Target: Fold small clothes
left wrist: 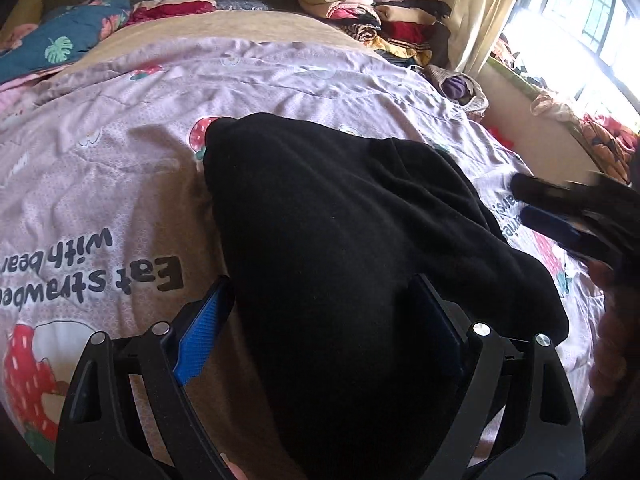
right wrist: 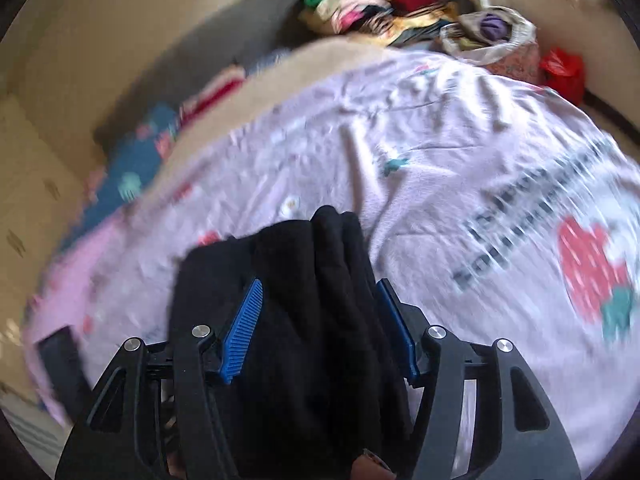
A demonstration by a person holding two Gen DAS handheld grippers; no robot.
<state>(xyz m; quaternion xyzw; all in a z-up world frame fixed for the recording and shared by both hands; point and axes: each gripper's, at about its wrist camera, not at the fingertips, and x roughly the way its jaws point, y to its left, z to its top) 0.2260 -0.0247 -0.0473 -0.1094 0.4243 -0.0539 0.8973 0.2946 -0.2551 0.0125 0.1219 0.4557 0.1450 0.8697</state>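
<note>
black garment (left wrist: 340, 248) bunched mid-bed on pink quilt (left wrist: 120, 184) | left gripper (left wrist: 320, 308) spread wide, straddling it | right gripper (right wrist: 316, 312) parted, cloth between, unpinched | risk: folds slump apart

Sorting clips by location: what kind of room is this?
Most likely a bedroom: a strawberry-print bedsheet covers a bed, stacked folded clothes sit at its far side, and a curtained window lights it.
</note>
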